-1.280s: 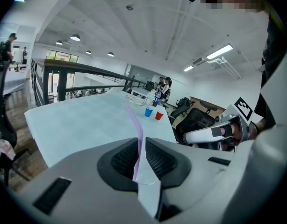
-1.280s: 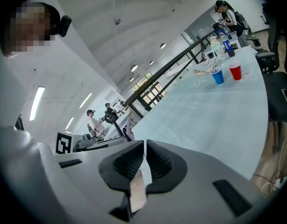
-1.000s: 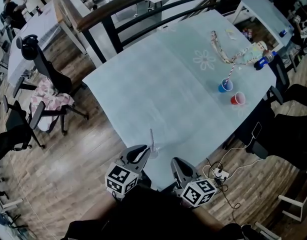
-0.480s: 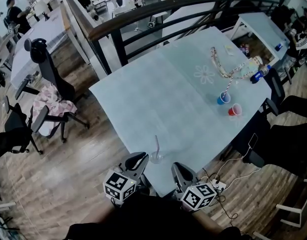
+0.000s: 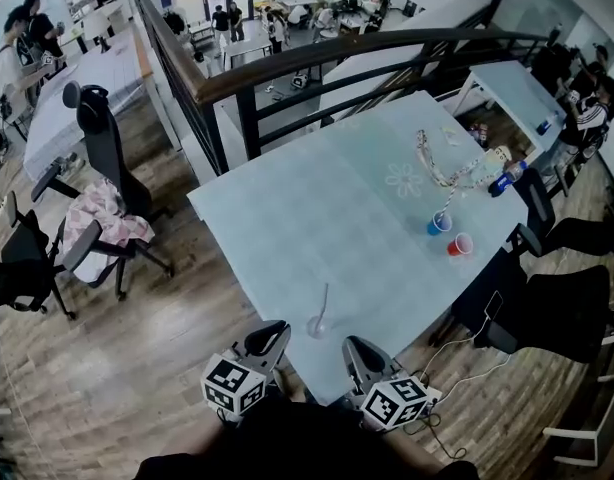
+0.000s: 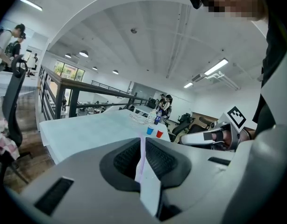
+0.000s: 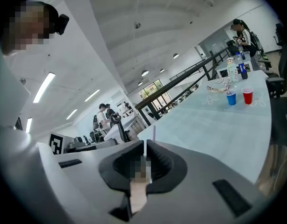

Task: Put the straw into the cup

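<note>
Broad middle of the table (image 5: 307, 208) lay bare and open, clear cup (image 5: 316, 325) with its straw (image 5: 323, 298) stood at the near edge, lower centre, blue cup (image 5: 438, 225) and red cup (image 5: 459, 245) sat close together at right, lanyard (image 5: 432, 163) and bottle (image 5: 505, 178) cluttered the upper right, railing (image 5: 317, 53) barred the top.

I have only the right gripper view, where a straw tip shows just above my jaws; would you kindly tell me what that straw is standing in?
Observer: In the head view, the straw stands in a clear cup close to the near edge of the table.
Operator: Thank you. Is either gripper touching that cup?
Observer: No. The left gripper and the right gripper both sit apart from it, one on each side.
Operator: Are the left jaws holding anything?
Observer: No. The left gripper view shows its jaws together with nothing gripped.
</note>
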Motion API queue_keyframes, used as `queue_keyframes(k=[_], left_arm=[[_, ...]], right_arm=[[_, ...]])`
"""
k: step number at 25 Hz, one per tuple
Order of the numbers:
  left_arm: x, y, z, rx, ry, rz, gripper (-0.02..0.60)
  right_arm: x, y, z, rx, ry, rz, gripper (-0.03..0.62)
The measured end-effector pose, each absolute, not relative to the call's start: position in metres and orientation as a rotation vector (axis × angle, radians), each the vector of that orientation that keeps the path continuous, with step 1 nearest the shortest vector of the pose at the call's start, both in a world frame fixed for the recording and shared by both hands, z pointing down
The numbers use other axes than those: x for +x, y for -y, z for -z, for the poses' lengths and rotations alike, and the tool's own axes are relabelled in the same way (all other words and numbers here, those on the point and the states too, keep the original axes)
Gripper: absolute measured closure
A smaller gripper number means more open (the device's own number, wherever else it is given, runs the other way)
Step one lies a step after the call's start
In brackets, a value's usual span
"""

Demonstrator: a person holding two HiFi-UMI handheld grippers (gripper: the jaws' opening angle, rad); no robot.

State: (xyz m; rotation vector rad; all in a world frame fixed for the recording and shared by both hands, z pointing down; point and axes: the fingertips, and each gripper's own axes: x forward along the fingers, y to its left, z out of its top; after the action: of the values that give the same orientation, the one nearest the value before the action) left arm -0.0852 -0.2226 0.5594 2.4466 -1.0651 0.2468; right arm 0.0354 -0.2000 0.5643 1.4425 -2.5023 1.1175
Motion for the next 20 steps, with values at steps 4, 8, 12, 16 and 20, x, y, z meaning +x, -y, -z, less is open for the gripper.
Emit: queue_keyframes(k=[4, 8, 12, 16, 20], left_arm=[[-0.102, 0.213, -0.557, 2.436, 1.072, -0.213, 0.543], [-0.118, 0.203, -0.553, 2.434, 1.089, -0.195, 0.543], [-0.133, 0.194, -0.544, 2.439, 1.111, -0.169, 0.543], [-0.145, 0.188, -0.535, 2.449, 1.129, -0.149, 0.543], [-0.152, 0.186, -0.527, 2.461, 1.137, -0.125, 0.543]], right_arm=[[0.025, 0.192, -0.556, 1.454, 2.506, -1.080, 0.556], [0.013, 0.185, -0.551, 1.458, 2.520, -1.054, 0.556], [-0.001, 0.180, -0.544, 1.446, 2.539, -1.026, 0.556], [-0.013, 0.178, -0.536, 1.434, 2.563, -0.995, 0.556], [-0.018, 0.177, -0.529, 1.442, 2.573, -0.967, 0.556]])
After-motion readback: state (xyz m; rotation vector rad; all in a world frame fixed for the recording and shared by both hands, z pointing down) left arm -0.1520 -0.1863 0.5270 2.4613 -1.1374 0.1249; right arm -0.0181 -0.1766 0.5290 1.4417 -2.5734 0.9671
